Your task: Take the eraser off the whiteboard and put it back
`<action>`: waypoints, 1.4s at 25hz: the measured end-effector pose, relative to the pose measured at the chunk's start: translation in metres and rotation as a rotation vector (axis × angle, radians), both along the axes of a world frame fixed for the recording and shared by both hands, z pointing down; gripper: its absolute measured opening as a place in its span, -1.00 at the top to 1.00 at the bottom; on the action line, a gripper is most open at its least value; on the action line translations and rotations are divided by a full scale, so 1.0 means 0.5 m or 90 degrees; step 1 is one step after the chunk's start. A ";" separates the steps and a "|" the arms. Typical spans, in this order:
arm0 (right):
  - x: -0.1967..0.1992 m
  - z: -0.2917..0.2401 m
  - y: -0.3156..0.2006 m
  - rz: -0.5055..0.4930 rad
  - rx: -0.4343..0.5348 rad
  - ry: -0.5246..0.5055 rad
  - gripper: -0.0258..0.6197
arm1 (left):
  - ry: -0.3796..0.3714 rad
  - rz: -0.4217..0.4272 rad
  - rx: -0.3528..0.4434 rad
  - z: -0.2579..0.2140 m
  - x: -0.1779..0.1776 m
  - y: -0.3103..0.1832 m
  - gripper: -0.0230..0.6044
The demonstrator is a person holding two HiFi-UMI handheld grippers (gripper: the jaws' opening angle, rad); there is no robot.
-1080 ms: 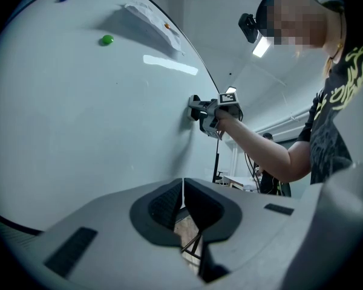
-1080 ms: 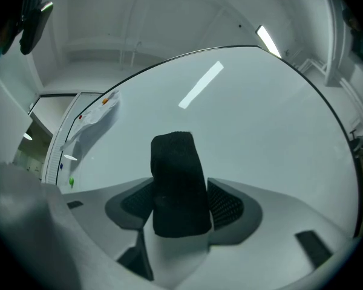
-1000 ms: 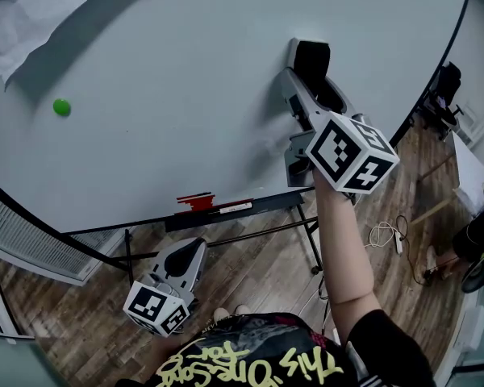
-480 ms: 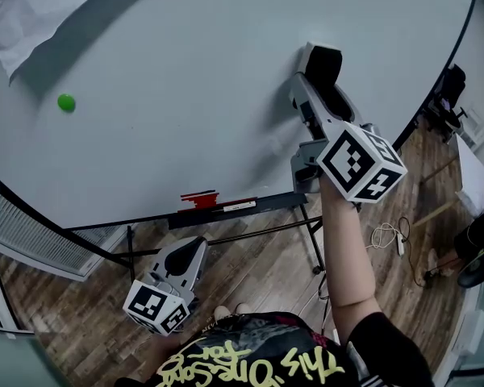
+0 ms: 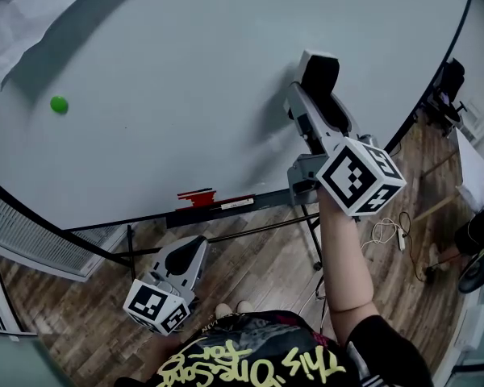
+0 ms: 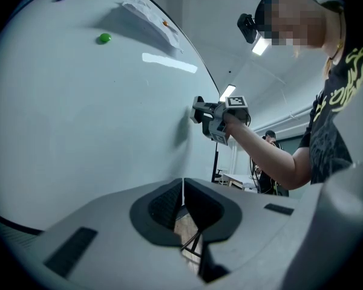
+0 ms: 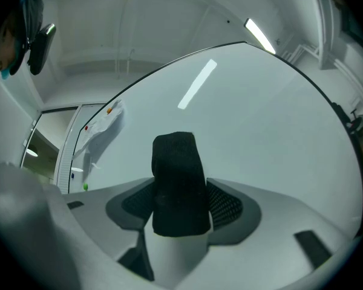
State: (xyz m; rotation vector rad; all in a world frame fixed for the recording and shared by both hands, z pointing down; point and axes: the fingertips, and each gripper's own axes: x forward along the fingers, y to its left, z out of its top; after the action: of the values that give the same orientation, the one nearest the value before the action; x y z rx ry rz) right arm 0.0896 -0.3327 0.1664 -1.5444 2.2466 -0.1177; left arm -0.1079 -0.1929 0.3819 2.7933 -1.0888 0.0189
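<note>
Far left on the big pale whiteboard (image 5: 185, 95) there's a white paper sheet (image 5: 24, 14) hanging at the top corner, and a small round green magnet (image 5: 59, 104) just right of and below it. My left claw (image 5: 195, 248) hangs low and near me over the wood floor, jaws pressed together on nothing, idle. To the right, my right claw (image 5: 313, 95) is raised at the board, pinching the black felt eraser (image 5: 319, 75) from both sides. The right gripper view shows the pads hard on its flanks with the top half sticking out past them. The eraser sits at the board face on the right side; I can't tell whether it touches. Risks: I only hold the lower half, so pushing it against the board at an angle could lever it out and drop it on the floor. If it's magnetic and I let go before the back is flat on the board, it may slide or fall. Dragging it could smear the board. Only container-like thing: the dark marker tray (image 5: 262, 203) under the board's near edge. It holds a red object (image 5: 195, 197) at its left and a slim white-labelled marker (image 5: 234, 205) right of that.
</note>
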 end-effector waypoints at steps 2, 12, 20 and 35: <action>-0.007 0.004 0.007 -0.009 -0.001 -0.003 0.14 | -0.001 0.000 -0.001 0.000 0.000 -0.001 0.88; -0.029 0.035 0.039 -0.042 -0.004 -0.013 0.14 | -0.003 -0.005 0.005 -0.007 0.001 -0.007 0.89; -0.050 0.058 0.056 -0.070 -0.010 -0.017 0.14 | -0.009 0.001 0.005 -0.008 0.013 -0.009 0.89; -0.062 0.137 0.082 -0.107 -0.047 -0.055 0.14 | -0.013 -0.013 0.010 0.002 0.016 -0.006 0.89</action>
State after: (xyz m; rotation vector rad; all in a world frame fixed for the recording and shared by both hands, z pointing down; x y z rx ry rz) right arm 0.0585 -0.2917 0.2351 -1.3572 2.3227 -0.3124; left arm -0.0999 -0.1960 0.3827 2.8027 -1.1265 0.0377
